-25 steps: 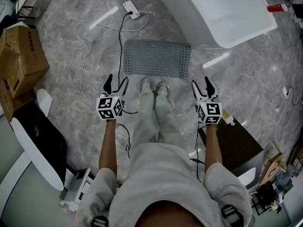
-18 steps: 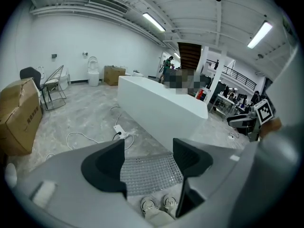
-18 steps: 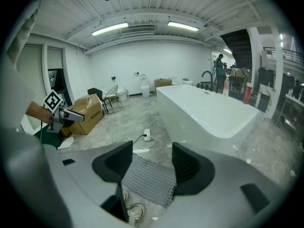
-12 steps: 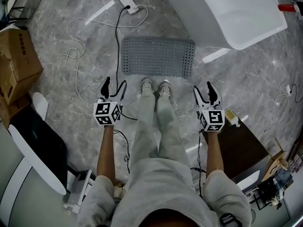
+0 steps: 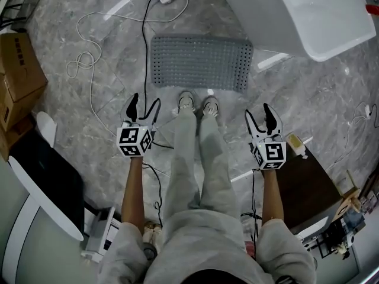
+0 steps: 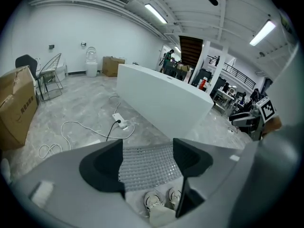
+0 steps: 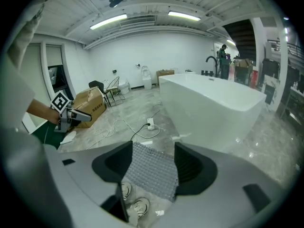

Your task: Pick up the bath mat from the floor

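The mat lies flat on the floor, at 12 o'clock from the shoes. Left tongs at 9, right tongs at 3, both wide and empty.

head view: above the person, facing steeply down, floor well below, bath mat upper centre | left gripper view: nearer the floor, facing forward along its jaws, bath mat lower centre | right gripper view: likewise | shared by all three: bath mat, shoes, white tub
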### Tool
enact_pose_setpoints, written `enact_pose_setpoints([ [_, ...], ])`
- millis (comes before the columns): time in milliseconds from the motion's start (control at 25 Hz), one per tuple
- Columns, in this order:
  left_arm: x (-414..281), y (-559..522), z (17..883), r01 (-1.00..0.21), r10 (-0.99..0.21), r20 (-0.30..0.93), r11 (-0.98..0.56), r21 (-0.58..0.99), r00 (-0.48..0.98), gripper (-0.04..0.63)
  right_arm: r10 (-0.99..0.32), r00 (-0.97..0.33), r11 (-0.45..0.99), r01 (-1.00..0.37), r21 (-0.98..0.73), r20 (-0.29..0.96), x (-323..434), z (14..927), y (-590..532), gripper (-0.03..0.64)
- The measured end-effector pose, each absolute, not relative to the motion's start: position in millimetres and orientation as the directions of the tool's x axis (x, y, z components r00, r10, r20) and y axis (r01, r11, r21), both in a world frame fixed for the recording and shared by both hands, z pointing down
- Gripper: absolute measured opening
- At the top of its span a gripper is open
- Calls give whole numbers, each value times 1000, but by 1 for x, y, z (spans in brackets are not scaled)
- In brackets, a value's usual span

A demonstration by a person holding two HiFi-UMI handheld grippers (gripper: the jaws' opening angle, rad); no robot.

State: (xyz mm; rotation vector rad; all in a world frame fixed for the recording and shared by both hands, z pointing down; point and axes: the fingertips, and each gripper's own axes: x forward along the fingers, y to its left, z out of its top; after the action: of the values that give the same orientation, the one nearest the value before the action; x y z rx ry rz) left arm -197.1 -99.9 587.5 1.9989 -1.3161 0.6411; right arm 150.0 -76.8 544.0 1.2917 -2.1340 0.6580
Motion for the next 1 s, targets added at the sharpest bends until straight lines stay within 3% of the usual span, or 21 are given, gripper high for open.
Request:
enact_pose_setpoints([
  [1000, -191, -99, 737, -905, -536, 736, -328, 270, 414, 324, -579, -344, 380, -916, -129, 739, 159, 687, -51, 279],
])
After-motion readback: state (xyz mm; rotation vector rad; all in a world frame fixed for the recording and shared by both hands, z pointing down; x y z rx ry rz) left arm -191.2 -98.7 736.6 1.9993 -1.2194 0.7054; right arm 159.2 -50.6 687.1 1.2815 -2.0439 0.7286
